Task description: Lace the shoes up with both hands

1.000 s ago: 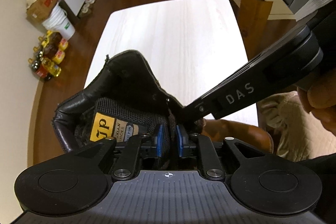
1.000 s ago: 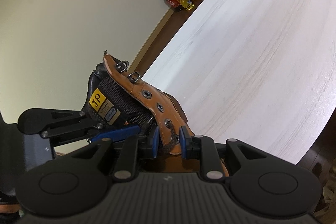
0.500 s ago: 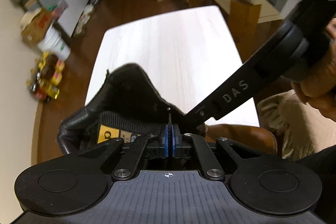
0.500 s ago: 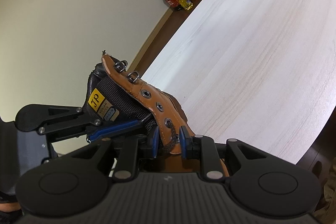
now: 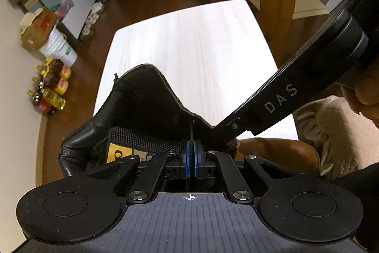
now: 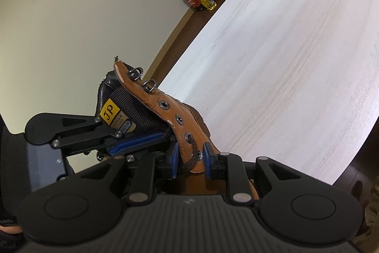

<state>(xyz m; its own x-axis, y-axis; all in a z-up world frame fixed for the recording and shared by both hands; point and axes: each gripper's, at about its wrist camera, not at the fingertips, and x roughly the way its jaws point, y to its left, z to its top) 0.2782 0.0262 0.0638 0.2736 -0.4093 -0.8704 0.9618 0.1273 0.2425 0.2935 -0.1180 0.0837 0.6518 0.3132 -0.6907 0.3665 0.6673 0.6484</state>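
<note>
White wood grain covers the desk (image 6: 284, 51), with the tan boot (image 6: 165, 108) sitting at its near edge. At the boot's open throat, the left tool (image 5: 191, 153) has its blue pads pinched together on a thin dark lace tip (image 5: 191, 132). The right tool (image 6: 189, 158) clamps the eyelet flap (image 6: 187, 134) and brown lace (image 6: 191, 155).

one boot (image 6: 165, 115), two claws (image 5: 192, 153)
</note>
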